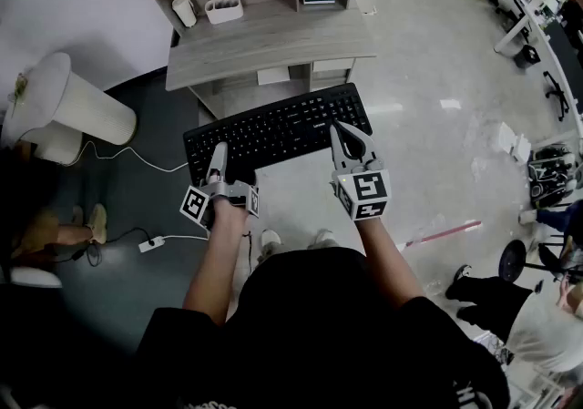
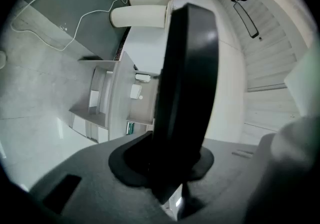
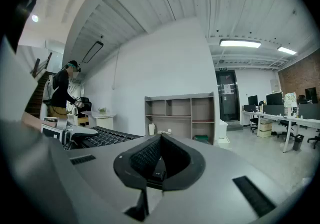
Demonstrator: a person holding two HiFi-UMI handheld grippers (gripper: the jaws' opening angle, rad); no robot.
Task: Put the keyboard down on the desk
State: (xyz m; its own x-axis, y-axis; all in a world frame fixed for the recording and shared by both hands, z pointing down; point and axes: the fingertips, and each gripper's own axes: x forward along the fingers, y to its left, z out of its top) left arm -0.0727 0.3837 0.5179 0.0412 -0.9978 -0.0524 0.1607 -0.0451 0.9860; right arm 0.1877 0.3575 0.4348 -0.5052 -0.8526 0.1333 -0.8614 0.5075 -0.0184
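Left gripper [image 1: 219,150]: grey plastic, jaws narrow, clamped on your keyboard's [image 1: 282,129] left end.
Right gripper [image 1: 344,132]: jaws almost together at its right near edge (grip unclear).
Keyboard count: one, a flat black slab, aloft.
Desk [image 1: 273,38]: one, grey woodgrain, beyond.

1. In the head view, the left gripper [image 1: 218,152] and the right gripper [image 1: 346,136] cover two stretches of the near edge of the keyboard [image 1: 278,129].
2. In the left gripper view, the keyboard [image 2: 187,83] stands edge-on at centre. Its keys are out of sight, and it blocks part of the desk [image 2: 141,111].
3. In the right gripper view, only a strip of keys [image 3: 102,138] shows at centre left, with the rest behind the gripper's grey body.
4. At the head view's top, the white container [image 1: 224,8] holds contents too small to tell.
5. A person [image 1: 537,325] at the lower right is cut off by the frame edge.
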